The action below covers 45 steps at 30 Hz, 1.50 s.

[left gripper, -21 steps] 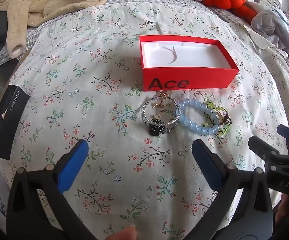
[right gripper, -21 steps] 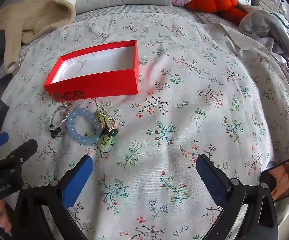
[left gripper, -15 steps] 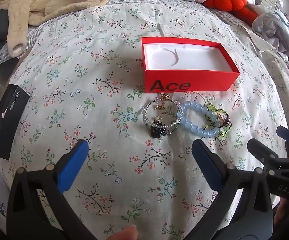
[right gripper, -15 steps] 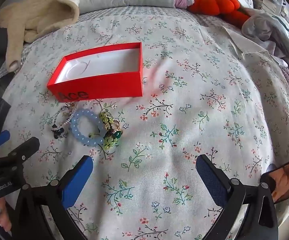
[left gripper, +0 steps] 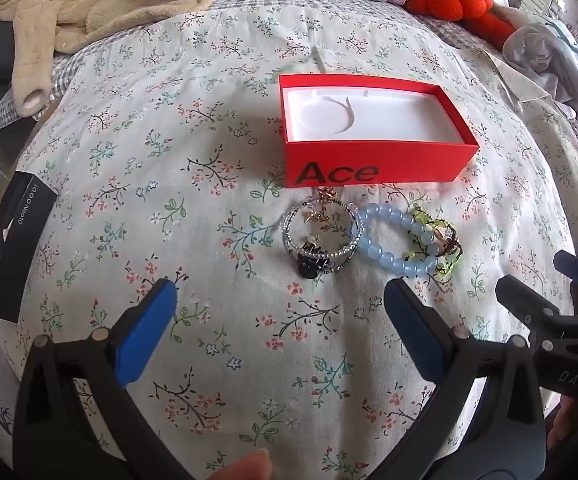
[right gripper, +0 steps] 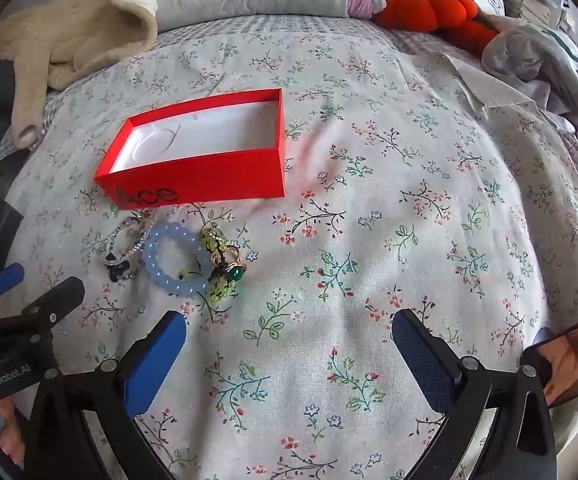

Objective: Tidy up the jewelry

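Black hand-held gripper (left gripper: 279, 300), blue fingertips (left gripper: 145, 332)

Bracelets (left gripper: 369, 240) just beside open red box (left gripper: 373, 160)

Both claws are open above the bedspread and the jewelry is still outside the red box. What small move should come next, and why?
Probably lower the left claw onto the silver bracelet. Both claws are open and hold nothing, the red box has no jewelry inside, and this bracelet lies nearest ahead of the left claw, at the left end of the row, beside the blue bead bracelet.
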Motion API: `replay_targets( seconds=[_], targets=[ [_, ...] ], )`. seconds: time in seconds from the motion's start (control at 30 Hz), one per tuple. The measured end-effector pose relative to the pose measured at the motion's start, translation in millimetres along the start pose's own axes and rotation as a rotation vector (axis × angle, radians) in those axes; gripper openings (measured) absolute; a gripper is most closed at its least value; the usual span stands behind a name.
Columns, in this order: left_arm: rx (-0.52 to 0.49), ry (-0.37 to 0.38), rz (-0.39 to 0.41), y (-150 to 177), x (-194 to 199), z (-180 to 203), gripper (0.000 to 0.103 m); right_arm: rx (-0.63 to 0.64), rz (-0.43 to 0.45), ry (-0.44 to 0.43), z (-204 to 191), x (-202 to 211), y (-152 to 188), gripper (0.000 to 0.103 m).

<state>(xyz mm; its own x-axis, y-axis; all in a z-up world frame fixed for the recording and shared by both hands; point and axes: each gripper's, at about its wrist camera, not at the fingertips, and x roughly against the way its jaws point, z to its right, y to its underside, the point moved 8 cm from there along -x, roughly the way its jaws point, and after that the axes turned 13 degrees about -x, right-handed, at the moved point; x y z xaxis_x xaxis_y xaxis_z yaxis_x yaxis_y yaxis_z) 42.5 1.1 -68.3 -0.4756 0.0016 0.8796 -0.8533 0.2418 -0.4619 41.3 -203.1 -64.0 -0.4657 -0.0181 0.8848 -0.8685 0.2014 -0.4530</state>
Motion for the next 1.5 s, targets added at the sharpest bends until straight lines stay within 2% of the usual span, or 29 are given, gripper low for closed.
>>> replay_targets(
  seconds=[1.5],
  targets=[
    [-0.004, 0.008, 0.023, -2.1, 4.8, 1.7, 0.103, -0.008, 0.011, -0.016, -2.9, 4.5, -0.6, 0.103]
  ],
)
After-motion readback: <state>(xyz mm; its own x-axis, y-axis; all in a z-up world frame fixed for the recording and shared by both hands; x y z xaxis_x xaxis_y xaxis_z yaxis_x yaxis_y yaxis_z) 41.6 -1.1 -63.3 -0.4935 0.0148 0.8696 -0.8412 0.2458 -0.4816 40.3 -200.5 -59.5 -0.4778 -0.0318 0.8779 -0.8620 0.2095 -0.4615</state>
